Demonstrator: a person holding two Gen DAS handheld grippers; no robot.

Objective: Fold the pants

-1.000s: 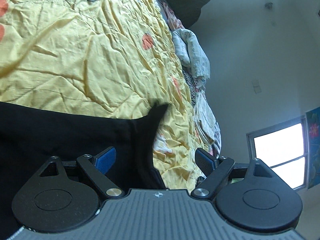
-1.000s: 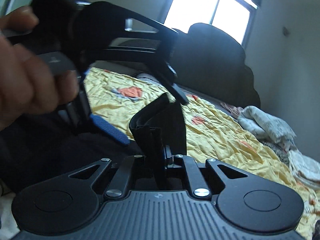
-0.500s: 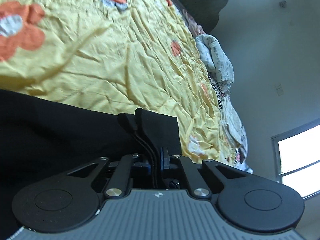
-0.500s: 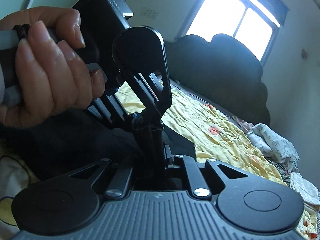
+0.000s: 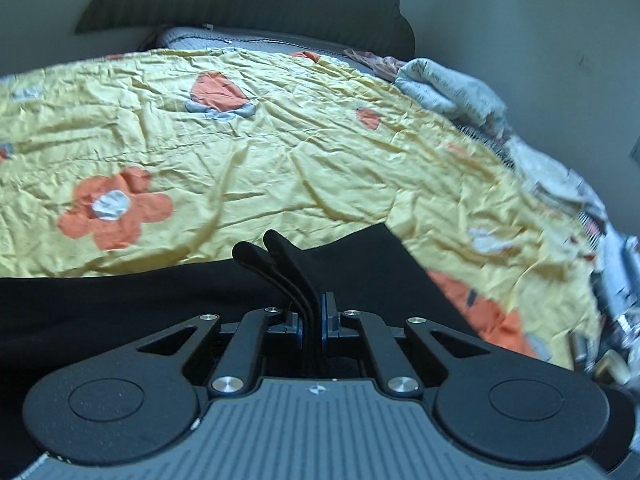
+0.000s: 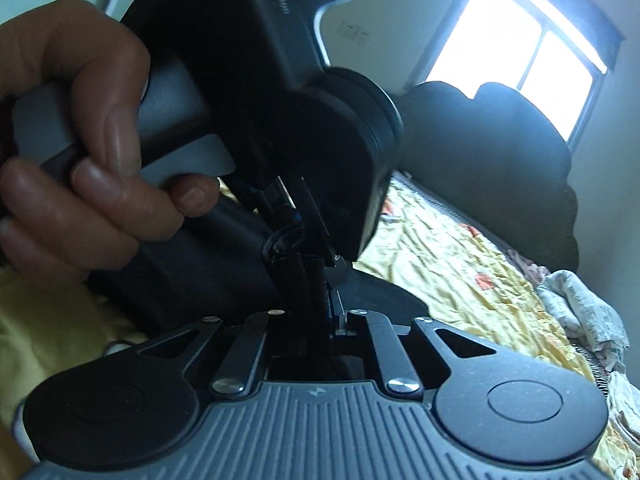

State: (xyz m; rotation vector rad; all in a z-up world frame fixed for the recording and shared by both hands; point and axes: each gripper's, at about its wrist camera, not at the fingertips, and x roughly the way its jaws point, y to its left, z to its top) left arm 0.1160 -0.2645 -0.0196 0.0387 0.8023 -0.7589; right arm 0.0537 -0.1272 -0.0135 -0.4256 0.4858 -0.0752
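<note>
Black pants (image 5: 120, 300) lie across the near part of a bed. In the left wrist view my left gripper (image 5: 311, 320) is shut on a bunched edge of the pants, and folded layers of cloth stick up between its blue pads. The right wrist view shows my right gripper (image 6: 310, 304) shut on black pants (image 6: 224, 280) cloth too. Just ahead of it, almost touching, is the left gripper (image 6: 296, 232), held by a person's hand (image 6: 84, 152). Both grips sit close together on the same bunch of fabric.
A crumpled yellow bedspread (image 5: 280, 152) with orange flowers covers the bed. A dark scalloped headboard (image 6: 500, 152) stands at the far end below a bright window (image 6: 516, 44). Pale bundled clothes (image 5: 452, 88) lie along the bed's right edge by the wall.
My left gripper, open a second ago around the pants edge, has closed on it and rolled level. In the right wrist view the hand with the left gripper has come closer.
</note>
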